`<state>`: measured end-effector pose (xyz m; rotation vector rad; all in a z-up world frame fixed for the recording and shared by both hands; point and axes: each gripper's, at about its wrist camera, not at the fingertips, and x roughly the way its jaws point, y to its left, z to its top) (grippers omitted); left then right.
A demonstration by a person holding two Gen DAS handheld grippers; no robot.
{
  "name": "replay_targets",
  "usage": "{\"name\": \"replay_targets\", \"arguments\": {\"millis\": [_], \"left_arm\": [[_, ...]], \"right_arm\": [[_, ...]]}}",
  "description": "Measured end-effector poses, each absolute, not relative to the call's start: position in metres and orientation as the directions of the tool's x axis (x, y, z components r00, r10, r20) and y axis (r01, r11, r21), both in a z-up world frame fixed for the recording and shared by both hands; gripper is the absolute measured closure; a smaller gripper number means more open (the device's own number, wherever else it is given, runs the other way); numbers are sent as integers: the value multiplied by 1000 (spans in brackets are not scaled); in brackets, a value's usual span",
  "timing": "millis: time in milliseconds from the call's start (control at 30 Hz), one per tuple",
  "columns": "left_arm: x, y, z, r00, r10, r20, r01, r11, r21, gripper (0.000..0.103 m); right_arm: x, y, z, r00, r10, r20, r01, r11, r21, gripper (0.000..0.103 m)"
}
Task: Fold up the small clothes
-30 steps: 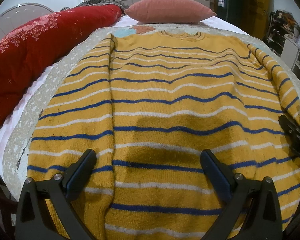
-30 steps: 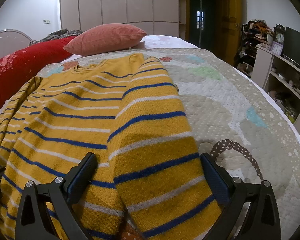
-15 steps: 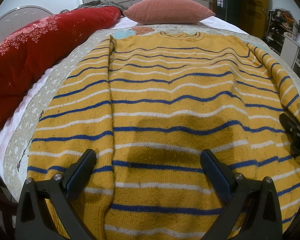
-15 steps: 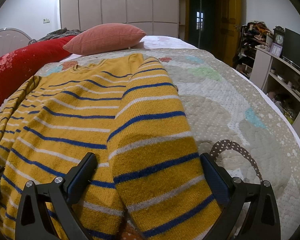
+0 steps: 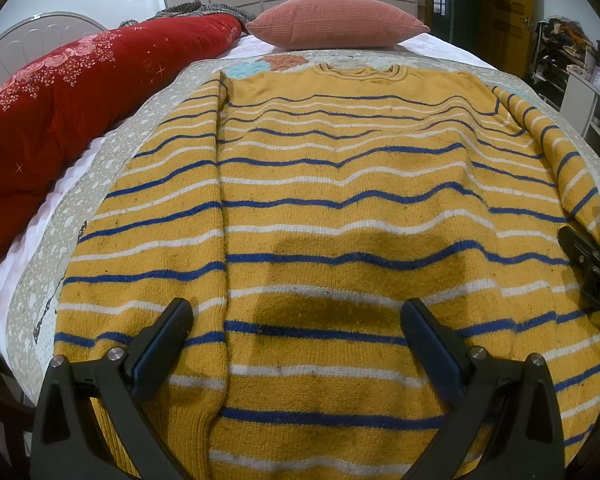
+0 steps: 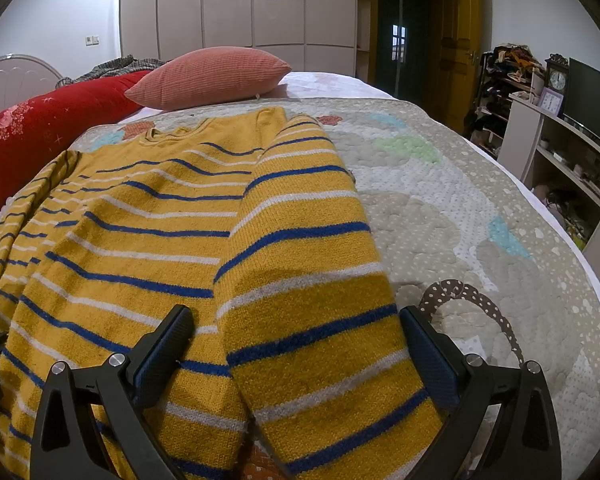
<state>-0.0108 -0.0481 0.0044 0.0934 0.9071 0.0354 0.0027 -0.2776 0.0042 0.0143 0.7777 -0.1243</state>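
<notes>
I see my left gripper point(image 5: 296, 336) and right gripper point(image 6: 296, 336) spread wide, empty, over the mustard-yellow knitted sweater with blue and white stripes point(image 5: 340, 208).

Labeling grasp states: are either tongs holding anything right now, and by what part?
Nothing held. Left tongs are open over the sweater body near the hem; right tongs are open, straddling its sleeve without pinching it.
</notes>
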Motion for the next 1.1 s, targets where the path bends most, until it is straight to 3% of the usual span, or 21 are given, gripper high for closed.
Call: {"name": "replay_targets", "arguments": {"millis": [733,833,967,1100], "left_arm": [[-7,-45,-1,631,56,-774,22,996,90,0],[-3,-41,6,580,17,-815,64,996,66,0],[0,-15,28,560,-103,-822,77,994,-72,0],[13,26,59,633,-46,-773,20,999,-43,0]], "right_arm": [[2,-275,4,706,-97,-701,124,992,-12,0],[2,-275,4,707,-96,-701,124,992,-12,0],[2,-275,4,707,-97,-700,124,992,-12,0],[2,-275,4,707,-97,-700,124,992,-12,0]]}}
